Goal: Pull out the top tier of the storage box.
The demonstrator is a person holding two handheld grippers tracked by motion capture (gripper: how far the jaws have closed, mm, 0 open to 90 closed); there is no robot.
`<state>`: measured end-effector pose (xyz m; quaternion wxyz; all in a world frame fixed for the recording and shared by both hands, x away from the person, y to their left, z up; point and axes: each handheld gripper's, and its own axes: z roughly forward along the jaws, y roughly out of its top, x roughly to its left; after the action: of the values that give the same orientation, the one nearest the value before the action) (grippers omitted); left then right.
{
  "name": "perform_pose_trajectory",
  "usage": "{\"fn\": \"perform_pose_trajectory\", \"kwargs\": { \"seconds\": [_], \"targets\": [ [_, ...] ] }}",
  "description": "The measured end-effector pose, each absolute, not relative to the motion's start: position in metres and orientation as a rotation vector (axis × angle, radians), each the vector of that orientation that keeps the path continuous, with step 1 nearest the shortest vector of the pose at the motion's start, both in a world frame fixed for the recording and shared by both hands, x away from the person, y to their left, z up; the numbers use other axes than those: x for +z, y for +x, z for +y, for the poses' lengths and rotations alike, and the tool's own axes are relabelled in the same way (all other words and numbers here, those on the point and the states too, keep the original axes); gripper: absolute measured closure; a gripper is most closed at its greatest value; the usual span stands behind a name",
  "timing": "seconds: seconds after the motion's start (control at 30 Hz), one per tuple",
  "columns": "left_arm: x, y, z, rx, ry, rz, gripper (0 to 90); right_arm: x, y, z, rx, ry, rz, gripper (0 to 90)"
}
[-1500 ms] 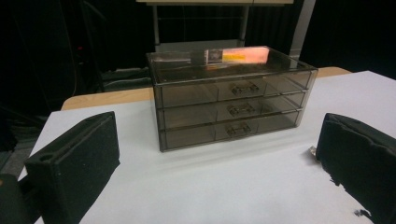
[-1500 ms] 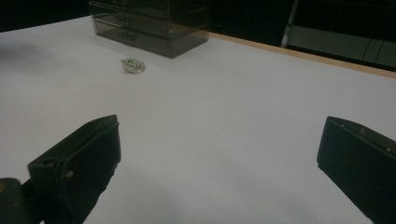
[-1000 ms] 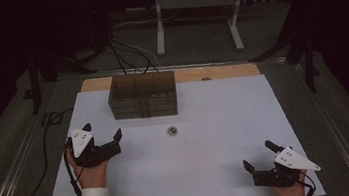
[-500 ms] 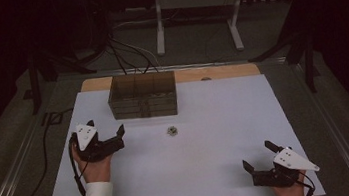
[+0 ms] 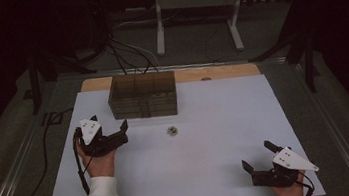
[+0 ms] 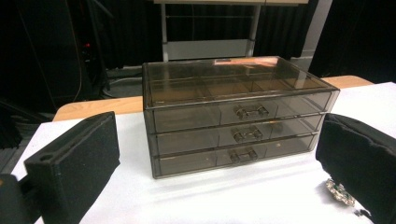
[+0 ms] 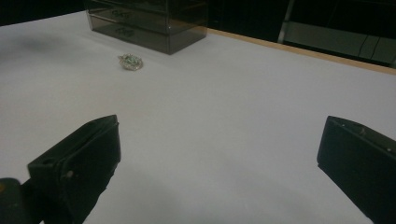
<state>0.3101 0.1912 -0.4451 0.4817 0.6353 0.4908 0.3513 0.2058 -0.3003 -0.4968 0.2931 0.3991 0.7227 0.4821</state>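
A smoky clear three-drawer box (image 5: 143, 96) stands at the back of the white table, all drawers closed. A small sparkly jewel (image 5: 171, 130) lies just in front of it. My left gripper (image 5: 110, 124) is open and empty, left of the jewel and near the box's front left corner. In the left gripper view the drawer box (image 6: 238, 112) faces me, with the jewel (image 6: 340, 191) partly behind the right jaw. My right gripper (image 5: 258, 155) stands open and empty at the front right, well away from the jewel (image 7: 130, 61) and the box (image 7: 144, 21).
The white table sheet (image 5: 212, 174) lies over a wooden board (image 5: 219, 72) that shows along the back edge. Cables (image 5: 122, 59) and a white stand (image 5: 191, 5) sit on the floor behind. A cable (image 5: 44, 159) trails off the left side.
My left gripper has moved forward and slightly right, closer to the drawer box. The right gripper, box and jewel have stayed put.
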Motion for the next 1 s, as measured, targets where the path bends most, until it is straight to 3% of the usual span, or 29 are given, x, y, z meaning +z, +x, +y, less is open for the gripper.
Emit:
{"fn": "perform_pose_trajectory", "kwargs": {
  "seconds": [1.0],
  "targets": [
    [-0.449, 0.332, 0.169, 0.864, 1.542, 1.224, 0.6, -0.497, 0.206, -0.301, 1.285, 1.065, 1.917, 0.0]
  ]
}}
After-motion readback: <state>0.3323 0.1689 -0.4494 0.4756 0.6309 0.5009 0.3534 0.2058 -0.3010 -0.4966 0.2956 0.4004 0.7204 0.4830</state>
